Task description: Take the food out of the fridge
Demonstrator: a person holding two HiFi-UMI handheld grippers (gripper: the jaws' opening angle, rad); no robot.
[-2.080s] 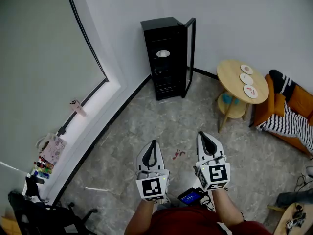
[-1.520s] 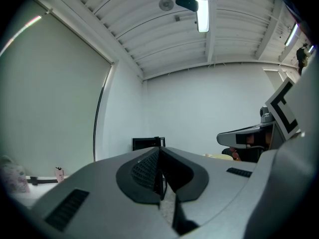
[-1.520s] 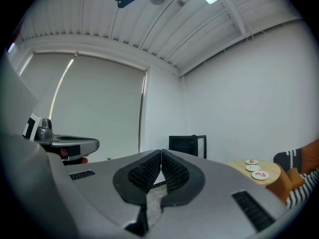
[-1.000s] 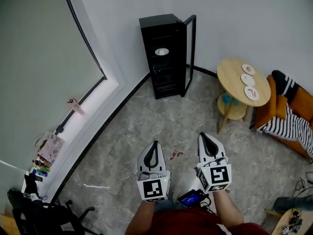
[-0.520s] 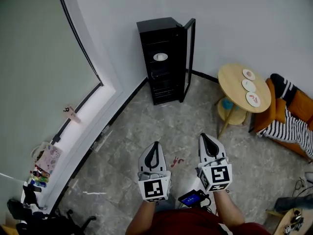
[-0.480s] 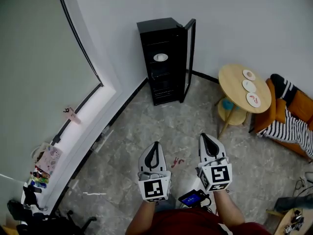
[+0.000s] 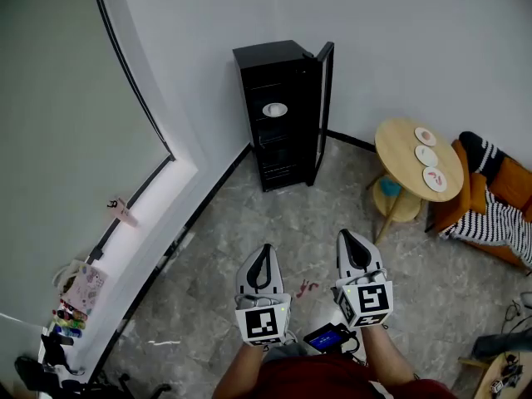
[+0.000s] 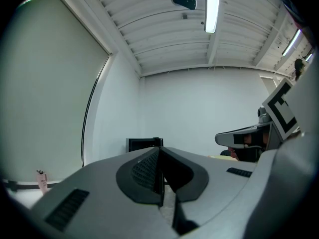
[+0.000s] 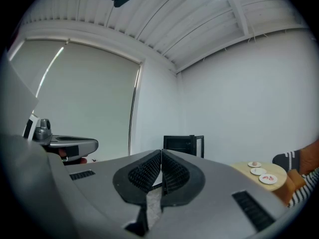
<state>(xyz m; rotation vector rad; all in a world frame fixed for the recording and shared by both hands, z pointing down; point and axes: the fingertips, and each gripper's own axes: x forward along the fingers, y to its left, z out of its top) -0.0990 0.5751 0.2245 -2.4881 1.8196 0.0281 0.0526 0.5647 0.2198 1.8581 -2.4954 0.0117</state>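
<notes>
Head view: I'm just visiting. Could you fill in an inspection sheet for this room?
Surface: grey stone-look floor, with a small red mark on it.
Job's things: black fridge, its door open; a white dish on an inner shelf.
Clutter: three small plates on a round wooden table; colourful items at the left edge.
Tools: left tool and right tool both shut, empty, well apart from the fridge.
Cables: thin lead at the right edge.
Surroundings: white walls; orange chair with a striped cloth.

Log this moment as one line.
fridge: door open, plate inside | left tool: shut, empty | right tool: shut, empty | table: three plates
</notes>
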